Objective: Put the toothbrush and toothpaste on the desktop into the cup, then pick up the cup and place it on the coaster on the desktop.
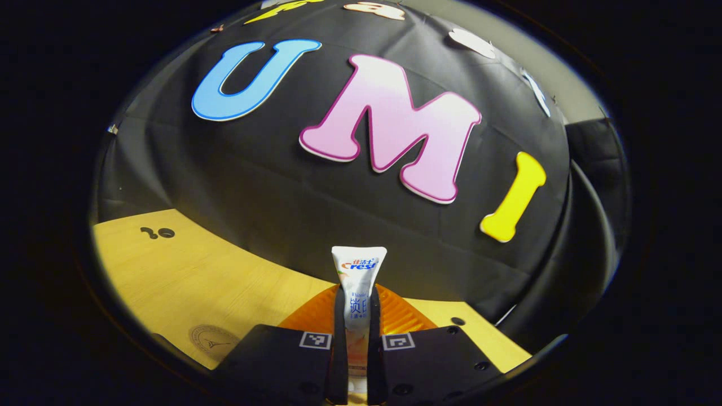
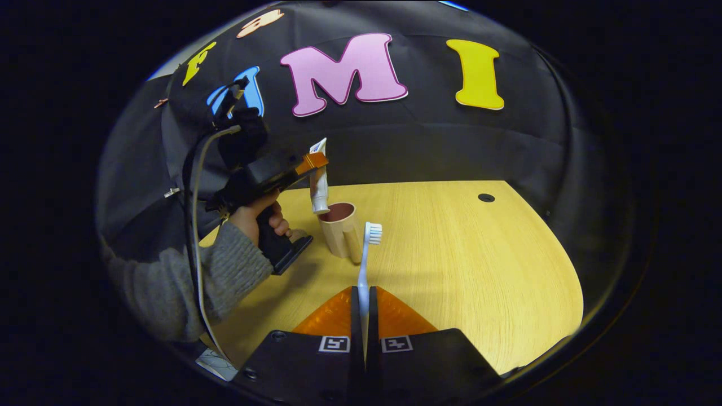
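A beige cup (image 2: 340,228) stands on the wooden desktop (image 2: 468,254), its inside bare. The left gripper (image 2: 313,162) clamps a toothpaste tube (image 2: 319,180) upright, its lower end just above the cup's rim. The right gripper (image 2: 364,321) pinches a toothbrush (image 2: 366,259), bristles up. In the left gripper view, the left gripper's fingers (image 1: 339,332) squeeze the tube beside a round coaster (image 1: 211,340).

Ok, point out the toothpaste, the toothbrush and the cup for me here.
toothpaste (image 1: 359,282): left gripper view, on the tube's printed body above the fingers.
toothbrush (image 2: 373,232): right gripper view, on the bristle head.
cup (image 2: 338,234): right gripper view, on the outer wall below the rim.
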`<state>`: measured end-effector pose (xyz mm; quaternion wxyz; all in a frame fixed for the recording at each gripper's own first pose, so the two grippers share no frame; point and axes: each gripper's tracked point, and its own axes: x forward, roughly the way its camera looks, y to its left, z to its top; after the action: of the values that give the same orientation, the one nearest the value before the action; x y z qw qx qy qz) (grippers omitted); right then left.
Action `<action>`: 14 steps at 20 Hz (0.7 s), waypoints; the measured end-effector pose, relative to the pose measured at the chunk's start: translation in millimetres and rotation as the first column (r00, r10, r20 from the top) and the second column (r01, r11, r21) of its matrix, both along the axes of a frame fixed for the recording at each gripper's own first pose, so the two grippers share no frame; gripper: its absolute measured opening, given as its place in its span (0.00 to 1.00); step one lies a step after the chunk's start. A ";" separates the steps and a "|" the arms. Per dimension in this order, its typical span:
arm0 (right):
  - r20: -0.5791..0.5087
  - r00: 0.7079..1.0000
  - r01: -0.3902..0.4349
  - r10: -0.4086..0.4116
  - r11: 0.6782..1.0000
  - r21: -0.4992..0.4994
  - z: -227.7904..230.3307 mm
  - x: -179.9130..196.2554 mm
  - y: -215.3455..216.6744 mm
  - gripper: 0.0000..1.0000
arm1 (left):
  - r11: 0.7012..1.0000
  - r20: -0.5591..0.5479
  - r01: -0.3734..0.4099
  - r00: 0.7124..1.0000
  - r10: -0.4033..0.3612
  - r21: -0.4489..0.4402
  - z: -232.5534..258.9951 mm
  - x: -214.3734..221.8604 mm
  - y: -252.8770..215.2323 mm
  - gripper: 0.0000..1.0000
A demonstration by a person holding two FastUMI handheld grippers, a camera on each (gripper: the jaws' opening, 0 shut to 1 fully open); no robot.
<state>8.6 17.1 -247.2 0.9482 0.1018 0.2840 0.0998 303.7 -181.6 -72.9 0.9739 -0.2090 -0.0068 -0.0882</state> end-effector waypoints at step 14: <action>-0.003 1.000 0.021 -0.021 0.999 -0.024 -17.8 31.3 -15.2 0.05 | 0.994 0.024 0.017 0.999 -0.020 0.109 -23.2 17.6 -16.2 0.27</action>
<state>39.9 1.9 -264.9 0.9499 0.0936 0.2856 0.0862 321.3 -197.8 -96.1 0.9828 -0.1543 -0.0124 -0.1002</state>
